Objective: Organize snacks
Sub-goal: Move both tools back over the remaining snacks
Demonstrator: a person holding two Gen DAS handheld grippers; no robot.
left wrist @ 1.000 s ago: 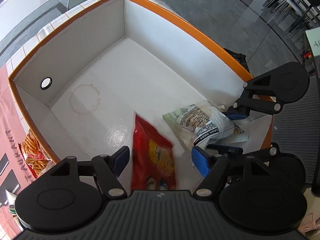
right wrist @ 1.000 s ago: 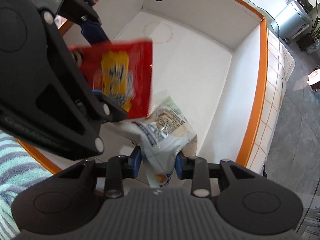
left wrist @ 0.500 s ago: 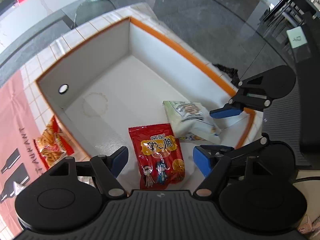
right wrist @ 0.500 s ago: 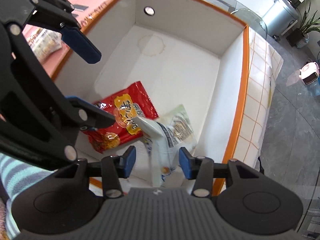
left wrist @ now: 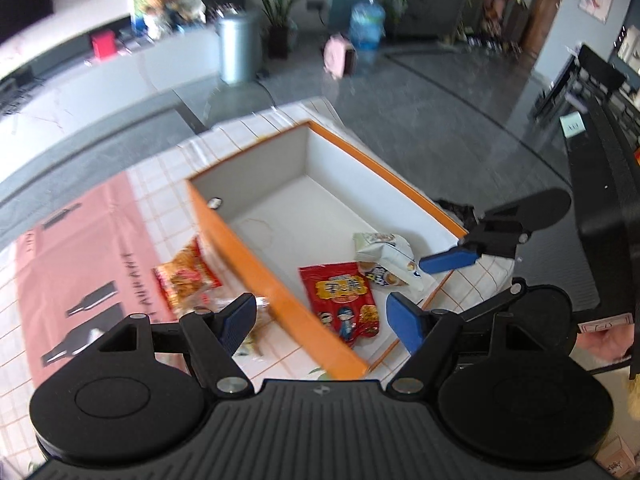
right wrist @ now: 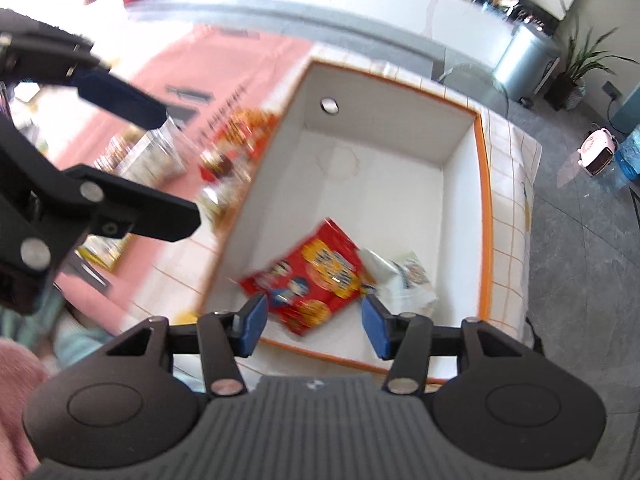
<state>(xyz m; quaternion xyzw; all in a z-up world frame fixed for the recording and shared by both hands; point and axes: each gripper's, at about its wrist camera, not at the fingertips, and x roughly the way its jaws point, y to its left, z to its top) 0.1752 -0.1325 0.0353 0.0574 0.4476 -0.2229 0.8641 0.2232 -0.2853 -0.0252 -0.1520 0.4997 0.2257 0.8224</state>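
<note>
An orange-rimmed white box [left wrist: 256,272] stands on the tiled cloth. On its floor, at the near corner, a red snack packet [left wrist: 344,300] lies flat beside a white snack packet [left wrist: 384,256]. My left gripper [left wrist: 322,320] hovers open above the box's near wall with nothing between its fingers. My right gripper [right wrist: 315,326] is high over the same corner of the box [right wrist: 484,200]. Its jaws are opening and empty, with the red packet [right wrist: 316,280] and the white packet [right wrist: 404,276] far below them. One blue pad of the right gripper shows at the right in the left wrist view.
More snack packets lie outside the box on the pink cloth: an orange one [left wrist: 186,276] and several blurred ones [right wrist: 236,136]. The table edge and grey floor lie beyond the box. A dark screen [left wrist: 600,240] and a hand [left wrist: 604,344] are at the right.
The red packet left the left gripper and the white packet left the right gripper; both now lie in the box. Both grippers rose and drew back, and the right jaws widened.
</note>
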